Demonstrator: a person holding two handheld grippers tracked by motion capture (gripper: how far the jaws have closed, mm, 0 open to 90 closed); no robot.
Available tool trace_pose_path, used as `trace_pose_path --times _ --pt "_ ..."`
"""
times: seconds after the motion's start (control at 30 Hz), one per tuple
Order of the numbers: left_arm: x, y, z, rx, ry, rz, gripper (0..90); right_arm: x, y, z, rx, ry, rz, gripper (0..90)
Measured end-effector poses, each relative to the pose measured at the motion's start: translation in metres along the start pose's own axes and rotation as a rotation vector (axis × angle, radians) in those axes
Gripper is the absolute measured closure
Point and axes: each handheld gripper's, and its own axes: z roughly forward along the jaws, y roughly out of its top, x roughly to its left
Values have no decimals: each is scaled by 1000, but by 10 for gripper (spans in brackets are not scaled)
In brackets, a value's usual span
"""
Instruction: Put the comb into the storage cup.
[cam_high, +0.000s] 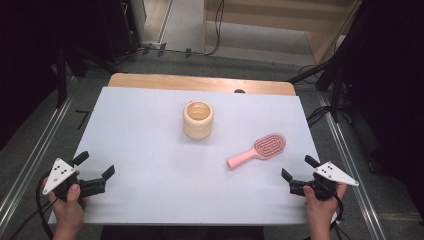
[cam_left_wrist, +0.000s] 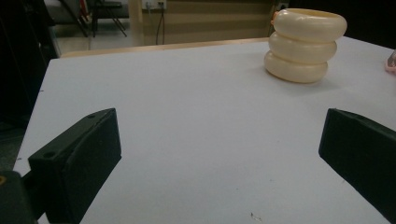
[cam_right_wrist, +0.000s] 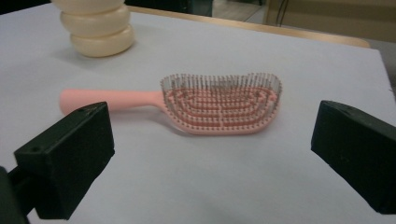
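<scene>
A cream ribbed cup (cam_high: 198, 119) (cam_left_wrist: 303, 44) (cam_right_wrist: 96, 25) stands upright near the middle of the white table (cam_high: 150, 160). A pink hairbrush (cam_high: 257, 149) (cam_right_wrist: 205, 105) lies bristles up to the cup's right, its handle pointing toward the near side. My left gripper (cam_high: 94, 164) (cam_left_wrist: 219, 158) hovers open over the table's near left corner, with nothing between its jaws. My right gripper (cam_high: 299, 168) (cam_right_wrist: 210, 158) is open at the near right edge, just short of the brush and apart from it.
The table's wooden far edge (cam_high: 200, 82) borders a grey floor with cables (cam_high: 217, 30). Metal rails (cam_high: 30, 160) run along both sides of the table. Bare white surface lies between the two grippers.
</scene>
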Motion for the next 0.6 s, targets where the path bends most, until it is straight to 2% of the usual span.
trace_pose_path --times 0.07,0.1,0.13,0.17,0.2,0.27,0.37,0.43,0.47,0.5,0.6 --pt "0 0 0 -2 -5 0 0 10 8 -1 -24 -5 -4 170" --pt "0 0 0 0 -10 2 0 10 8 -1 -24 -5 -4 170" --pt "0 0 -1 1 -14 7 0 15 15 1 -11 18 -16 239" --pt "0 0 -1 1 -17 7 0 19 18 2 -10 22 -20 304" --pt "0 0 -1 1 -17 7 0 19 18 2 -10 22 -20 304" --pt "0 0 -1 1 -17 7 0 27 26 5 -10 30 -32 452" --pt "0 0 -1 0 -21 7 0 33 34 9 -7 44 -41 580" --pt "0 0 -1 -1 -22 6 0 35 39 13 -6 82 -47 656" --pt "0 0 -1 0 -22 7 0 35 39 13 -6 82 -47 656" --pt "0 0 -1 -1 -23 7 0 36 45 18 12 117 -49 719" --pt "0 0 -1 2 -22 10 0 37 50 24 35 132 -53 805"
